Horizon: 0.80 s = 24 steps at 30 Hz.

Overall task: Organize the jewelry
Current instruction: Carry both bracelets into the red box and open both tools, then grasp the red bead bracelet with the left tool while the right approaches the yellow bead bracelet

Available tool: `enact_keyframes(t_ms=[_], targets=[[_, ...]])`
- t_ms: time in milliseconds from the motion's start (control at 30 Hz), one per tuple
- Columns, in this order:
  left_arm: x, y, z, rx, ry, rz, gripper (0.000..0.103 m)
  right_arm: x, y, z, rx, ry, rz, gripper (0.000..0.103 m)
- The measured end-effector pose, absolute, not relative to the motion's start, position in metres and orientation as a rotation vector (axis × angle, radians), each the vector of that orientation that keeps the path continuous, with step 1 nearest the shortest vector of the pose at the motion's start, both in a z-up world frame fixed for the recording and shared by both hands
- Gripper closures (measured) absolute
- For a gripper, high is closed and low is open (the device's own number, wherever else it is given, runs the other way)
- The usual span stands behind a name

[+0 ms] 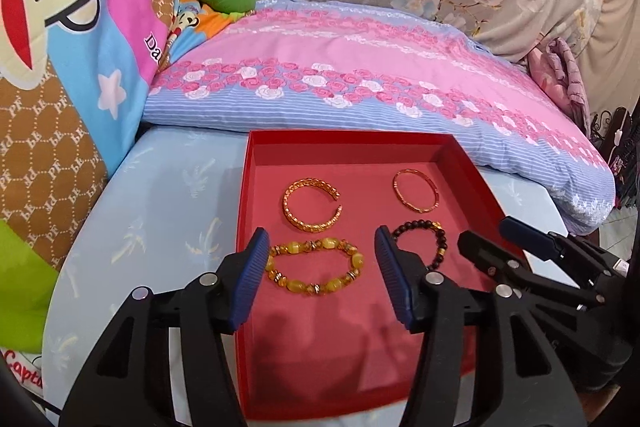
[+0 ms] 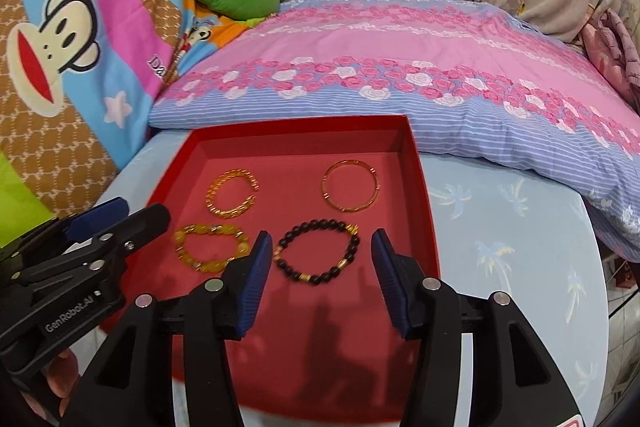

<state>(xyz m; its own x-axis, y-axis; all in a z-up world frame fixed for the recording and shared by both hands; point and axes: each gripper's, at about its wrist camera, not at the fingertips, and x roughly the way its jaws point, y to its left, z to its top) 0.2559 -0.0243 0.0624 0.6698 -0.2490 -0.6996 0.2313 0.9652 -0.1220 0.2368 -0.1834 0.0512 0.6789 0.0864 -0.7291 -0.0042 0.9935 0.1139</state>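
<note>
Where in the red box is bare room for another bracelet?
Free: the red box floor along its far wall, and the near part below the yellow bead bracelet and black bead bracelet. The middle is crowded.

A shallow red box (image 1: 256, 163) lies open on the bed, its pink floor holding four bracelets laid flat, all apart from one another. In the box's far left quarter sits an open gold cuff (image 1: 311, 203), its gap facing right; far right, a thin gold bangle (image 1: 416, 191). Near left lies a yellow beaded bracelet (image 1: 312, 265); near right, a dark beaded bracelet (image 2: 317, 254) with gold accent beads.
</note>
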Motion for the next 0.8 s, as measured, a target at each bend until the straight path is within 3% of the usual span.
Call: enact_keyframes(t_ms=[800], targets=[[0.085,-0.011,0.041,-0.029,0.864,-0.315,0.05,0.055,-0.168,0.033,0.206,0.869,0.057,0.047]])
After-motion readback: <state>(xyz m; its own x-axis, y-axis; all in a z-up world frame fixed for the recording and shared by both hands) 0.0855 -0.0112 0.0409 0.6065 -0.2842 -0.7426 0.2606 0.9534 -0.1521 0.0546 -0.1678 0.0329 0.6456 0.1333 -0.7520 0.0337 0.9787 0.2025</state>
